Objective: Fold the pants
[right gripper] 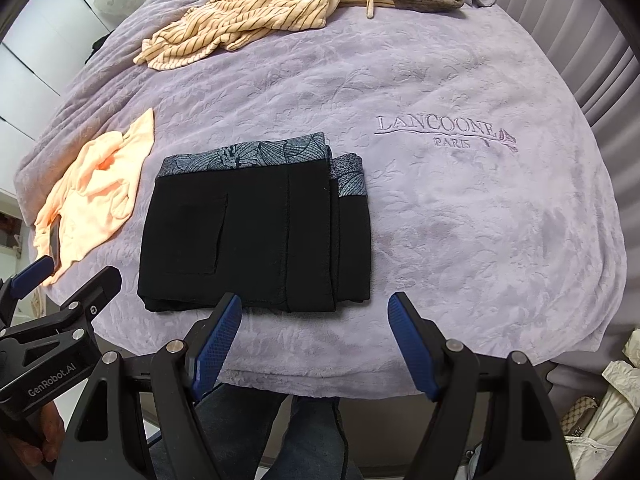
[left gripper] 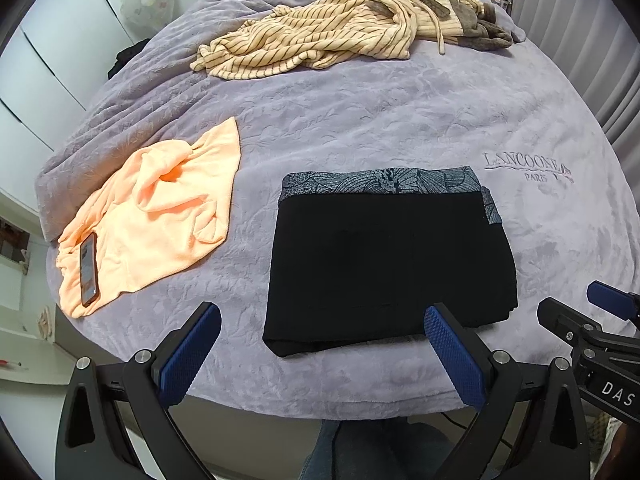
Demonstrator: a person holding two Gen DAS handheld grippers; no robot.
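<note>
Bedspread of embossed lilac plush carries the black pants with grey leaf-print waistband, lying as a compact layered rectangle near its front edge; I judge folding essentially complete. My left gripper and right gripper hover above that edge, jaws spread wide, holding nothing.

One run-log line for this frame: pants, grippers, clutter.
pants: folded, flat on blanket | left gripper: open, empty | right gripper: open, empty | clutter: orange towel, phone on it
</note>
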